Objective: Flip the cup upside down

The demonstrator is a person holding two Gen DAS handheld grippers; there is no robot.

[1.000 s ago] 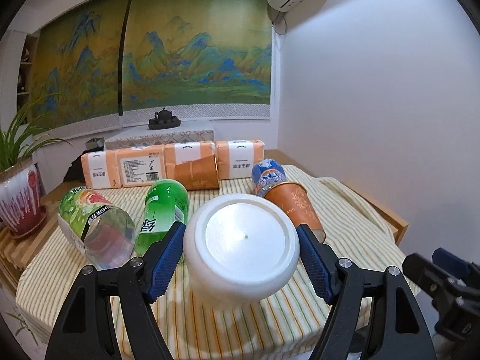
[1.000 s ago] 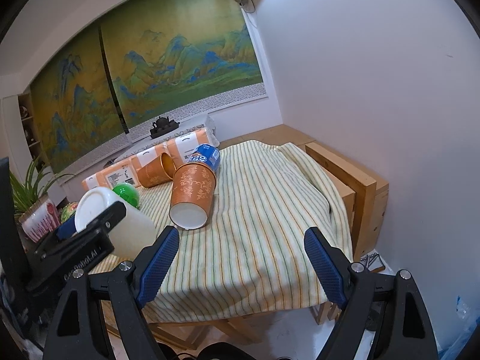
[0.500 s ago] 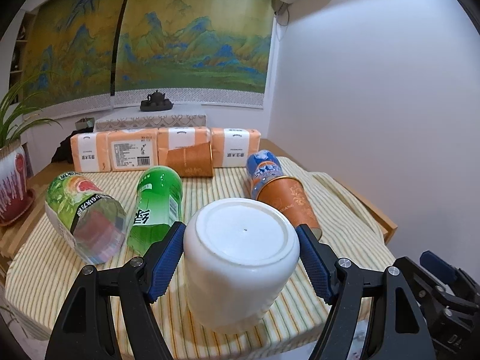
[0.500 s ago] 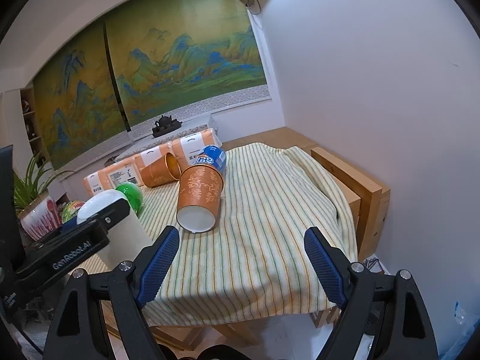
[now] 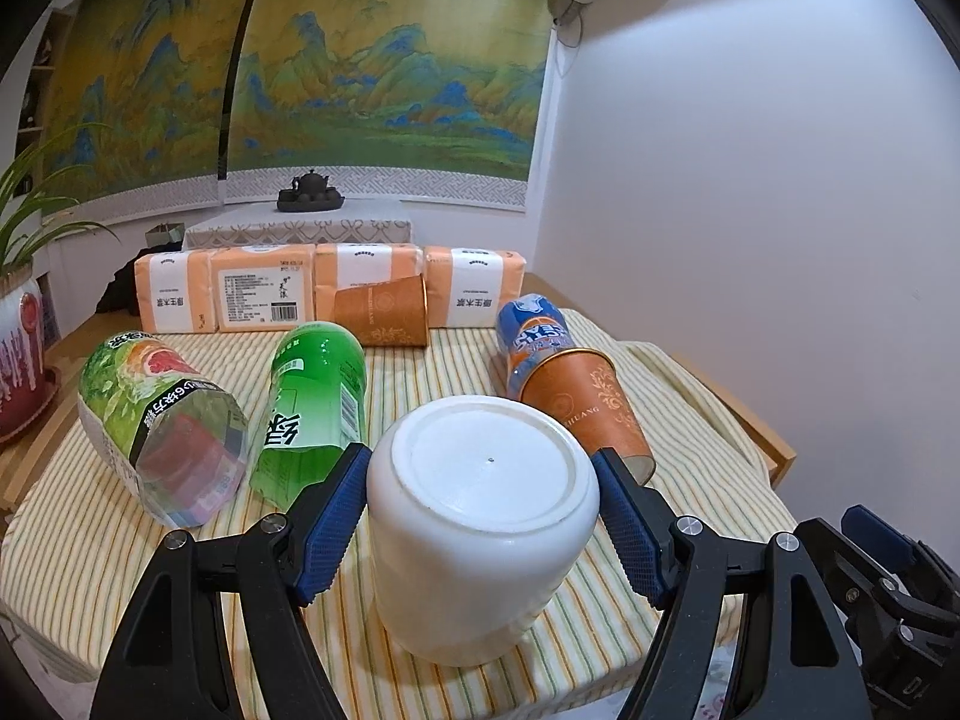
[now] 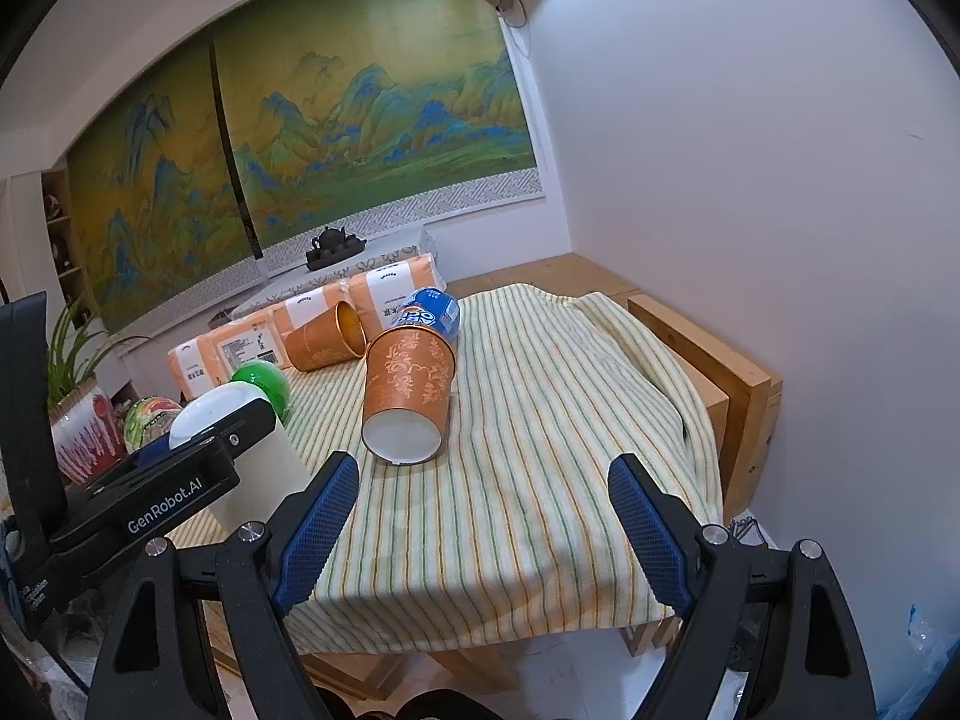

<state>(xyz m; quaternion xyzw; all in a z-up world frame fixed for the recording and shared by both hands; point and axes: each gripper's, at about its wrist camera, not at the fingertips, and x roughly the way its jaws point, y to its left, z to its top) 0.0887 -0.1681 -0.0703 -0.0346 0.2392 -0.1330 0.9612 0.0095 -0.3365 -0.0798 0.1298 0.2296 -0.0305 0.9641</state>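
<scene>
A white cup (image 5: 483,516) stands bottom up near the front edge of the striped tablecloth (image 5: 420,372). My left gripper (image 5: 483,516) has its blue pads (image 5: 333,519) against the cup's two sides, shut on it. The cup also shows in the right wrist view (image 6: 252,456), partly hidden behind the left gripper's black body. My right gripper (image 6: 483,531) is open and empty, held off the table's front right edge above the cloth (image 6: 540,420).
An orange paper cup (image 5: 585,408) lies on its side just right of the white cup, a blue bottle (image 5: 534,333) behind it. A green bottle (image 5: 315,402) and a labelled clear bottle (image 5: 159,420) lie left. Orange packs (image 5: 264,294), another paper cup (image 5: 384,312) and a plant pot (image 5: 18,354) stand further back.
My left gripper has tipped the white cup from tilted to standing bottom up on the cloth. The right gripper has barely moved.
</scene>
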